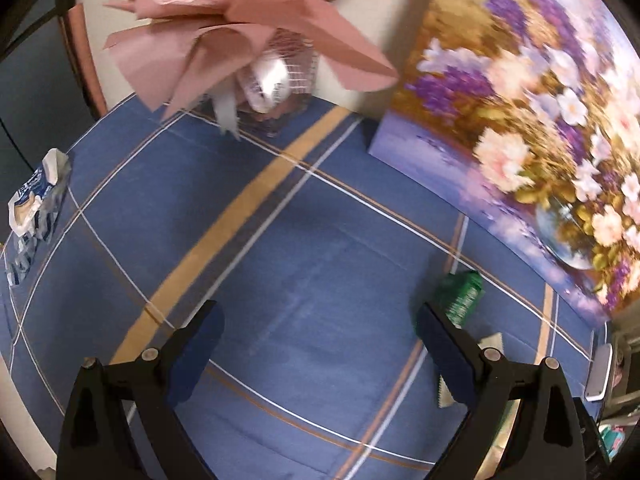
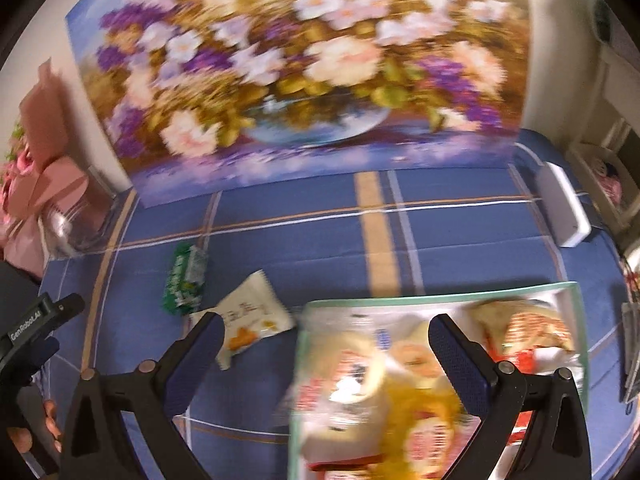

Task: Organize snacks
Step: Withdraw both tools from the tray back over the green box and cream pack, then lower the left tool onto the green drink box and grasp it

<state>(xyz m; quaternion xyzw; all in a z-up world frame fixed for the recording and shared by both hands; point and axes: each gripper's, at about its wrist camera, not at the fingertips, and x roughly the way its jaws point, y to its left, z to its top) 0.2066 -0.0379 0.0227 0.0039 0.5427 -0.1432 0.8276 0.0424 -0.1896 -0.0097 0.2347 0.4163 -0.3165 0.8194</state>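
Both grippers' jaws gape empty: green packet just beyond the left's right jaw, seemingly untouched.

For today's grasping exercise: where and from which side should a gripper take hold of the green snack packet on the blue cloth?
Grip the green packet across its narrow middle, from above. It lies flat and elongated on the cloth, apart from the white packet, so its long sides look free.

Black tongs w/ blue pads, silver pivot screws, "GenRobot.AI" marking.
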